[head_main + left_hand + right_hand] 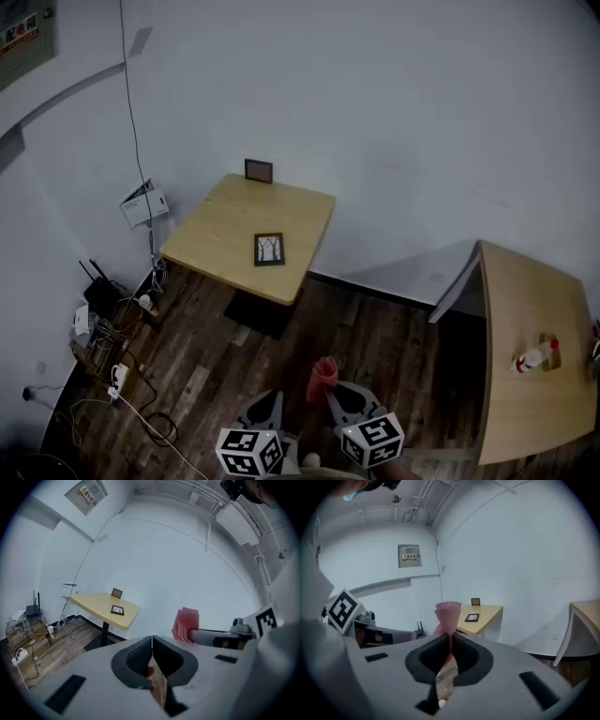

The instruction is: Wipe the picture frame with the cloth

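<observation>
The pink cloth (448, 613) is clamped bunched in the right gripper (450, 641) and stands up past the jaw tips, its long axis in line with the jaws. The left gripper (152, 644) is clenched on nothing. Both are held well apart from the table (225, 225). The picture frame (269, 249) is laid flat near the tabletop's near edge, its slightly longer side running from near edge to far edge; a second small frame (259, 171) is stood upright at the far edge
</observation>
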Tool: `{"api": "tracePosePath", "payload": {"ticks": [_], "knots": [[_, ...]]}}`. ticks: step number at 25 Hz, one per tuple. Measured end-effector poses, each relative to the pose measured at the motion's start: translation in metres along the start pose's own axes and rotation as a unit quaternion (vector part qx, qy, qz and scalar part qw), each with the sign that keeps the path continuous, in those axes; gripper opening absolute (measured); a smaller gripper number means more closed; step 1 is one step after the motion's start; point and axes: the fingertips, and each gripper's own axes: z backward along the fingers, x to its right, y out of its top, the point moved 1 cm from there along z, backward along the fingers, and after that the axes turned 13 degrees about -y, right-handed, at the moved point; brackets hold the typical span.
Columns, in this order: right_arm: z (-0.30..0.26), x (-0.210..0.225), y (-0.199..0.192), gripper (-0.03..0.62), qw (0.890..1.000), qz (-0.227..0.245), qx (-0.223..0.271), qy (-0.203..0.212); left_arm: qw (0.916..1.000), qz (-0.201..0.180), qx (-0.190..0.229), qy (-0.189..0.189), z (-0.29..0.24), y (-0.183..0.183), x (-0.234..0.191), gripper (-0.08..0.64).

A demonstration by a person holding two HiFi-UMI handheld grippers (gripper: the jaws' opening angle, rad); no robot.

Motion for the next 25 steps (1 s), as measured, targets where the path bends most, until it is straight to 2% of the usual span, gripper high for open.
{"api": "tracePosePath", "payload": {"ticks": [4,11,15,25], "knots": [[0.032,-0.009,-0.01,0.014,1.0,-0.012,0.009,0.0,1.0,-0.001,-0.004,0.004,0.029,-0.018,0.019,0.006],[0.061,-0.022,-0.022,0.014,1.0,-0.008,0.021,0.02,0.9998,-0.002,0.016,0.007,0.047,-0.027,0.04,0.006],[0.065,-0.028,-0.02,0.014,0.998,-0.016,0.023,0.049,0.9998,-0.003,0.017,0.008,0.047,-0.028,0.046,0.006],[0.037,-0.016,-0.016,0.015,0.999,-0.032,0.008,0.043,0.9993,0.012,0.023,0.025,0.032,-0.014,0.019,0.006]]}}
